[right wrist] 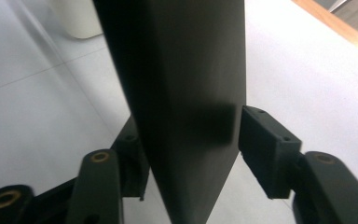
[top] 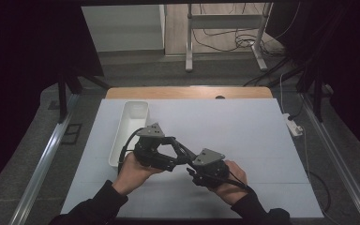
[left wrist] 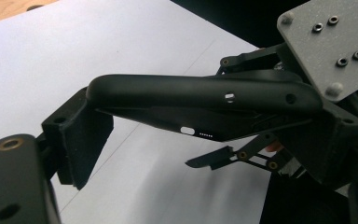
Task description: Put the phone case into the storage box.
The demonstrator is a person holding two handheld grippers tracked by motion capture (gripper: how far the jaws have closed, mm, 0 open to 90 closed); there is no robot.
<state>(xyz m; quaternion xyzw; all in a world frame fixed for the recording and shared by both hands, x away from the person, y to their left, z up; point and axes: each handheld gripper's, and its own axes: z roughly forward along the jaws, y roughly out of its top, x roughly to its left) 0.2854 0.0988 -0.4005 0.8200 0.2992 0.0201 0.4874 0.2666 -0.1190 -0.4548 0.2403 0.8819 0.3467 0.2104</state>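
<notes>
A long, flat black object (left wrist: 191, 100) is held in the air between the two grippers, low over the front middle of the table. My right gripper (right wrist: 191, 140) is shut on it, with a pad (right wrist: 261, 140) pressed on each flat side. In the left gripper view that gripper's grey plate (left wrist: 326, 42) is at the upper right, and the object's rounded end reaches one of my left gripper's pads (left wrist: 81, 135). My left gripper (top: 174, 151) has its jaws spread wide, so it is open. In the high view my right gripper (top: 191, 166) points left toward it.
A white oblong tray (top: 130, 126) lies on the pale sheet (top: 243, 131) at the left, just behind my left hand. The wooden table edge (top: 187, 92) shows at the back. A power strip (top: 294, 125) lies off the table's right side.
</notes>
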